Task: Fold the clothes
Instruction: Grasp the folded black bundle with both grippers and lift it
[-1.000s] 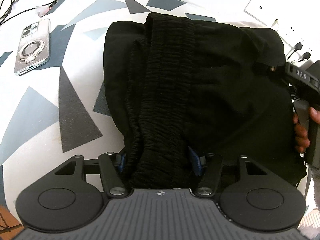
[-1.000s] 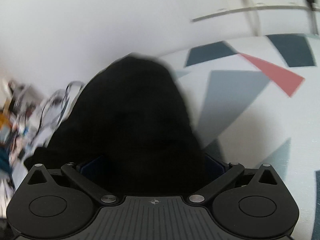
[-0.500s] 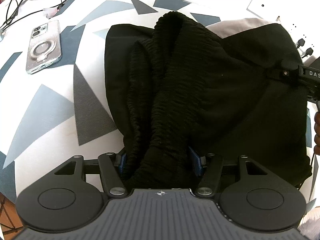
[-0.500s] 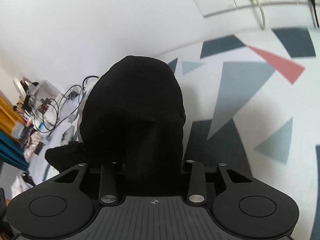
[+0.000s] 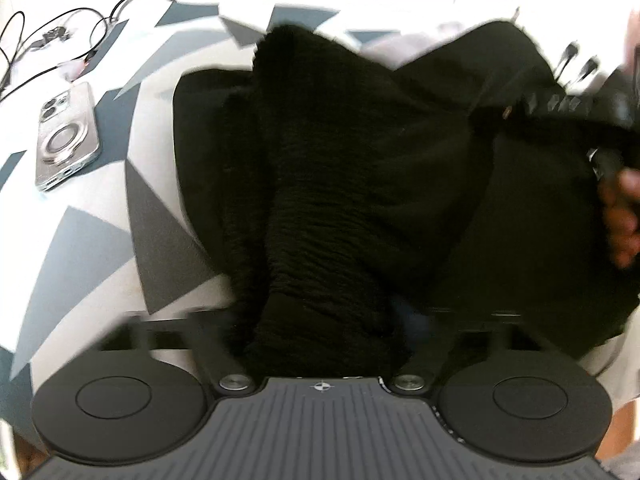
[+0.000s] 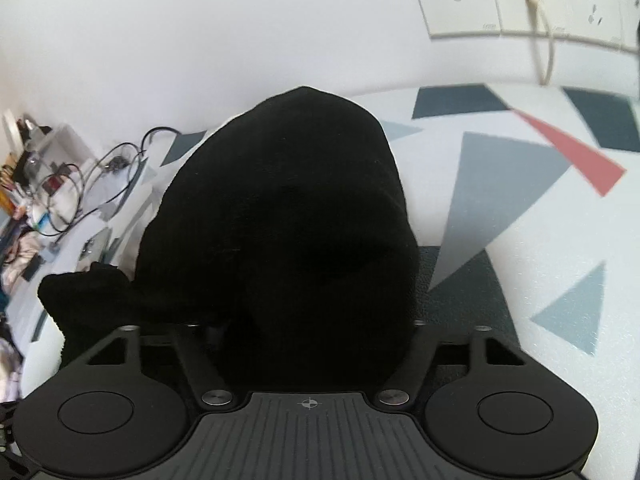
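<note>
Bunching between the closed fingers of the left gripper (image 5: 324,320), the black garment (image 5: 360,184) is held above the patterned sheet (image 5: 80,248). Another fold (image 6: 288,232) is clamped by the right gripper (image 6: 312,332). A phone (image 5: 66,136) lies well apart.

Left gripper (image 5: 324,320): I held it low, jaws closed on a bunched band of the black garment (image 5: 320,200). Right gripper (image 6: 316,328): I held it raised, jaws pinched on cloth draped over them. My right hand (image 5: 622,220): fingers wrapped round its handle.
</note>
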Available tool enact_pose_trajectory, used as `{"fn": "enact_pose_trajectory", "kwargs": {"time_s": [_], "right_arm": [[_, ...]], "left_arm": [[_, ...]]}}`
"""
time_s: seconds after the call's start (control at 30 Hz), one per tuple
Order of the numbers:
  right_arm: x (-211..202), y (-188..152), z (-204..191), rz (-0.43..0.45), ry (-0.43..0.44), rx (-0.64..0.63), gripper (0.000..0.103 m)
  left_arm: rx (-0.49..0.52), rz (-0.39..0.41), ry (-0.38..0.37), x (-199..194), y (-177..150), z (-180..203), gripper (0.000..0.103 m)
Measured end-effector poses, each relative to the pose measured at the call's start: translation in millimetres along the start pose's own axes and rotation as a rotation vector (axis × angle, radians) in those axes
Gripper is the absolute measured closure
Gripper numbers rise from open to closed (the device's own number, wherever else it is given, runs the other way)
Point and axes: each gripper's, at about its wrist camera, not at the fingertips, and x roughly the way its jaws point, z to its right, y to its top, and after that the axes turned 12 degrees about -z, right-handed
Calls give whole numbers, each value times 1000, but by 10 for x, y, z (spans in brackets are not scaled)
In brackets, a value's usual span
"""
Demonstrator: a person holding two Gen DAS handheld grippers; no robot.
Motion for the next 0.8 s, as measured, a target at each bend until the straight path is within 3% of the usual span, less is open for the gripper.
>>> {"fn": "enact_pose_trajectory", "kwargs": {"time_s": [0.03, 0.1, 0.17, 0.33, 0.43, 0.63, 0.8], "right_arm": [[-52, -33, -69, 16, -18, -6, 62], [-205, -108, -259, 60, -42, -30, 75], [-384, -170, -475, 111, -49, -67, 77], [-723, -191, -1007, 235, 36, -114, 78], [-795, -160, -1322, 274, 124, -193, 78], [-596, 93, -1960, 162, 390, -408, 78], [-399, -125, -2842, 40, 509, -601, 78]], "left_arm": [[-3, 21, -1, -87, -5, -33, 64], [-8, 62, -2, -264, -16, -99, 69], [-9, 118, 9, -487, -176, -114, 70], [-54, 241, 53, -1089, -500, -359, 71], [-198, 295, 116, -1376, -834, -454, 71], [-484, 387, 242, -1926, -1566, -662, 70], [-724, 407, 325, -2204, -2340, -801, 71]]}}
